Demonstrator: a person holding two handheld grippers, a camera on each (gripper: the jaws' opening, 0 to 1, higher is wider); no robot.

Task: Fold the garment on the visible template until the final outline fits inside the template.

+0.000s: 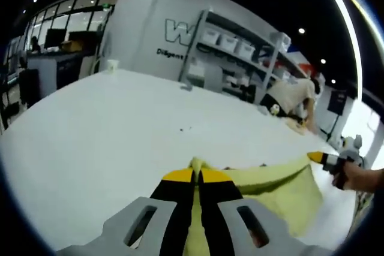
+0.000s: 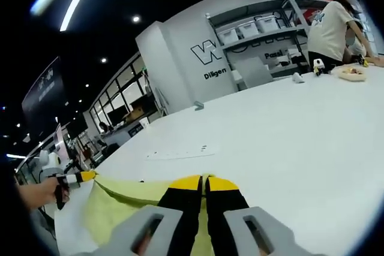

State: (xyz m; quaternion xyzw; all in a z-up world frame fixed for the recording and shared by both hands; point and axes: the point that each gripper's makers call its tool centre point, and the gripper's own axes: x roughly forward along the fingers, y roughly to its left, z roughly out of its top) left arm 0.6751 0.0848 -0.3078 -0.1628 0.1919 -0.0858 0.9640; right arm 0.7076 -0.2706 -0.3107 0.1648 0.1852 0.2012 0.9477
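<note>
The left tool point(image 1: 196, 175) was pressed together, pinching the top edge of the yellow-green garment point(image 1: 282, 193). The right tool point(image 2: 203, 181) was likewise clamped on that cloth. The garment hung stretched between them just above the white worktop point(image 1: 120, 130), one corner sagging.

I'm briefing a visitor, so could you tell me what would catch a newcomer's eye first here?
The yellow-green garment stands out, stretched over the white table with both grippers shut on its edge: left gripper, right gripper. Beyond, a person bends over the table's far end beside grey shelving.
</note>
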